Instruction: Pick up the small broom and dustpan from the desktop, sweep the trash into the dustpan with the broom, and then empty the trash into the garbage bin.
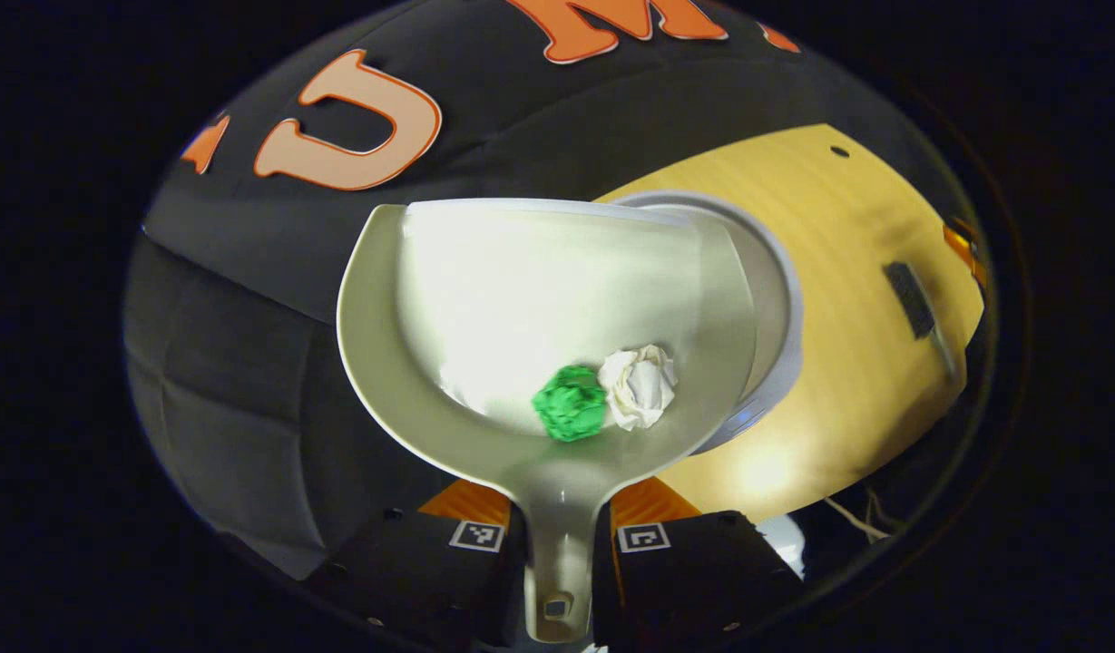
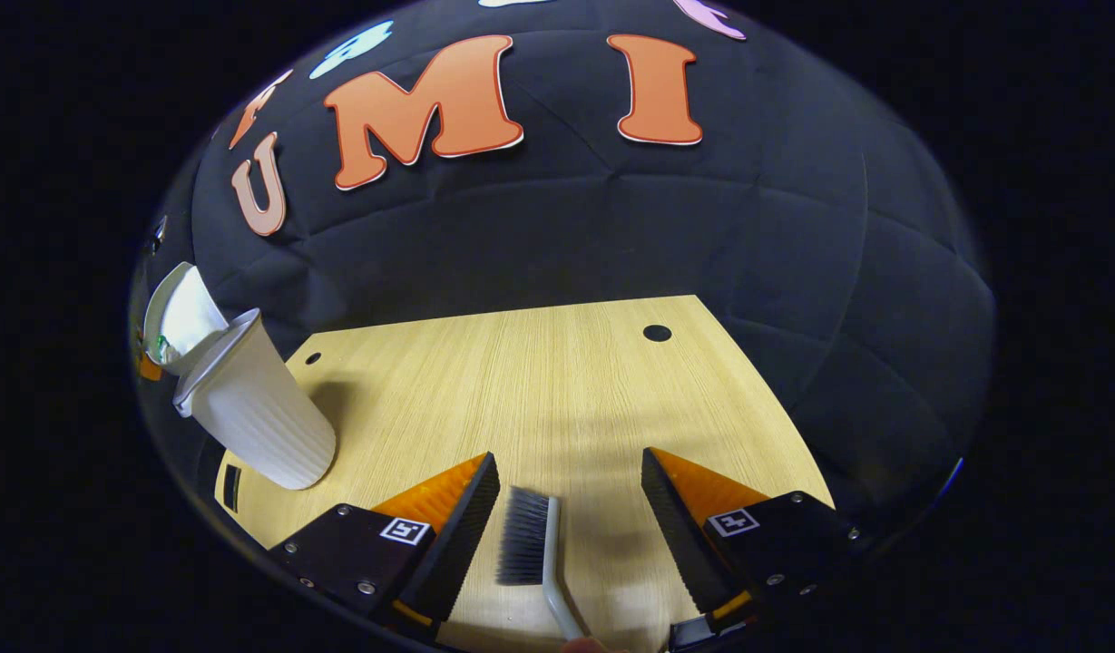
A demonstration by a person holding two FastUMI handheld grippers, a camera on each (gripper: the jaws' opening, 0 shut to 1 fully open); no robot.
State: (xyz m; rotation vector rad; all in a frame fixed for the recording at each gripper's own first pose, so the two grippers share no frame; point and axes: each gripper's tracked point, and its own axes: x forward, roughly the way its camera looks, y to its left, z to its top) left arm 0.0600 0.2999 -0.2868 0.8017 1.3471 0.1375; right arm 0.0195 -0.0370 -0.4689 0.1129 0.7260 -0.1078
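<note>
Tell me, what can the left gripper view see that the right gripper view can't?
The left gripper view has the white paper ball lying in the dustpan, and the left gripper shut on the dustpan's handle. The right gripper view has the small broom on the desk, between the open fingers of the right gripper. Both show the dustpan held over the white garbage bin, the wooden desk and the black wall.

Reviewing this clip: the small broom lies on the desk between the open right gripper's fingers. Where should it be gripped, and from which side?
Probably the broom's thin handle, just behind the bristles, coming from above. The handle runs toward the right gripper, so its fingers would close across the narrow sides; the bristles are too soft to grip.
</note>
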